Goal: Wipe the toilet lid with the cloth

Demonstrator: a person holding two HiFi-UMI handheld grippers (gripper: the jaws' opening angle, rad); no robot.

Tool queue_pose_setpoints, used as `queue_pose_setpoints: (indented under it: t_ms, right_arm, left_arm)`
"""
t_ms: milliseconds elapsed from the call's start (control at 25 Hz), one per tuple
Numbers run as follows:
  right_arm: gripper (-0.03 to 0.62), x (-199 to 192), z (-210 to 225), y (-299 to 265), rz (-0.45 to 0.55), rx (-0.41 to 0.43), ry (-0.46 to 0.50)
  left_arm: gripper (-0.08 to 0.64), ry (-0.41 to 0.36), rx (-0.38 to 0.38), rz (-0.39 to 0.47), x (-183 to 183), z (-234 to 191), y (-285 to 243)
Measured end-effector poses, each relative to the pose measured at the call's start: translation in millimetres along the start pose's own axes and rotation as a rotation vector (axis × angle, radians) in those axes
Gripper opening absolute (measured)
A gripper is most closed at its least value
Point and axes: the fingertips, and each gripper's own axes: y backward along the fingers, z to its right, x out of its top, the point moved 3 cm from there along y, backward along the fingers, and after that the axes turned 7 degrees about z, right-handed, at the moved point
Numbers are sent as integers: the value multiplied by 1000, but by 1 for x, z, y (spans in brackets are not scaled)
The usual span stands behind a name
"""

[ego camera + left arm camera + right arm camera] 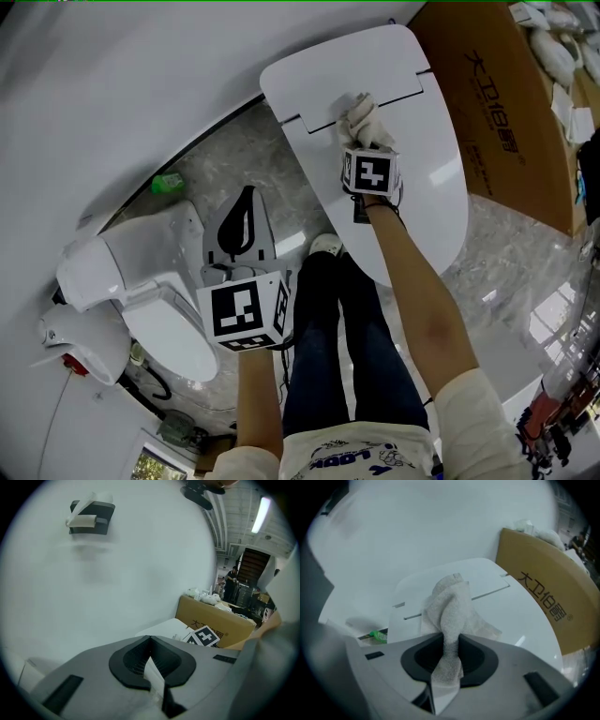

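Observation:
The white toilet lid (422, 150) lies flat at the upper right of the head view, its hinge end toward the wall. A crumpled white cloth (364, 120) rests on the lid near the hinge slots. My right gripper (362, 141) is shut on this cloth. In the right gripper view the cloth (449, 611) bunches out from between the jaws onto the lid (515, 616). My left gripper (247, 195) hovers over the floor left of the lid, jaws shut with nothing in them. In its own view, the left gripper (151, 644) points at the white wall.
A white toilet (150, 281) stands at the left by the wall, with a small green object (169, 183) behind it. A cardboard box (506, 103) borders the lid's right side. The person's legs (347, 347) stand on the marble floor (506, 281). A dark fixture (91, 515) hangs on the wall.

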Motion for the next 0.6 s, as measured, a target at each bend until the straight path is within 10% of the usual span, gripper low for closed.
queue_pose_setpoints:
  t_ms: [600]
  right_arm:
    - [83,-9,-70,-1,-12,210,320]
  left_arm:
    - [3,12,50,5,-7,-23,16]
